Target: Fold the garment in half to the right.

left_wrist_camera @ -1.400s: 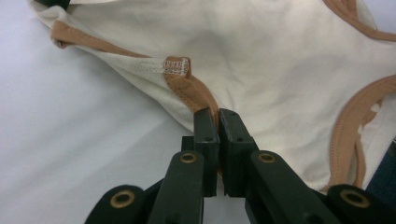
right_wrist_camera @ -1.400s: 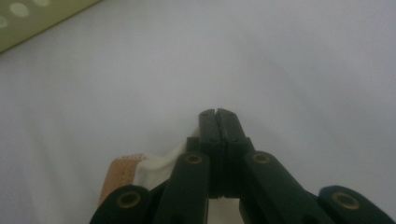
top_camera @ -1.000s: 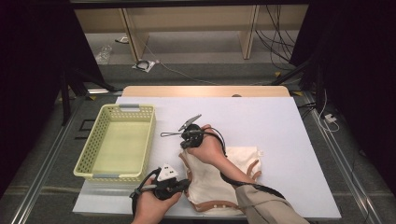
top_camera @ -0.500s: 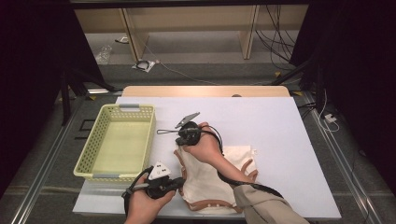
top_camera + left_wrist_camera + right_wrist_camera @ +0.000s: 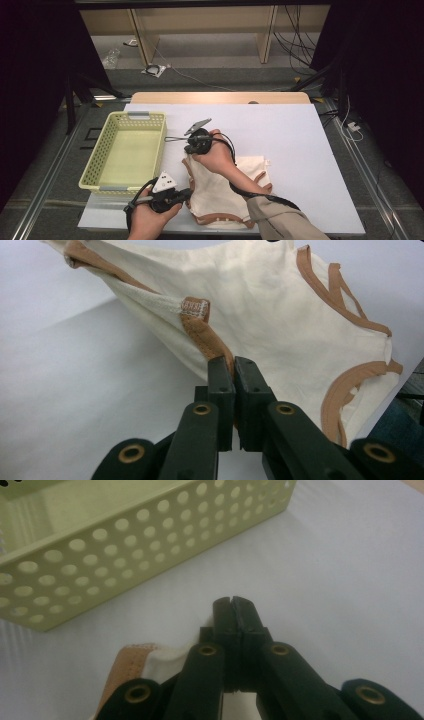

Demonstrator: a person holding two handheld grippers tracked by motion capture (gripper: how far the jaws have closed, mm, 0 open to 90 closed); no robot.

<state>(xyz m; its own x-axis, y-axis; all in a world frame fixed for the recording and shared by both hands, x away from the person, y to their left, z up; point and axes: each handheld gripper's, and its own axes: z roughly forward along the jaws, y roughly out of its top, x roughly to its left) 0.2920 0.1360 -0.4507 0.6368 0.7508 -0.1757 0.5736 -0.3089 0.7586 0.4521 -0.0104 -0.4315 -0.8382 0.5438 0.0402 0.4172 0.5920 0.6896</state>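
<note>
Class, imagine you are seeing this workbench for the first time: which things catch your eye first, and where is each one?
First comes the cream garment with tan trim, spread near the front edge of the white table, with the left gripper shut on its tan edge and the right gripper shut at its far end. Next is the pale green perforated basket, standing to the left of the garment.

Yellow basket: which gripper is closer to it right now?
Left. The left gripper sits just off the yellow basket's near right corner; the right gripper is farther out on the white table, past the basket's right wall.
</note>
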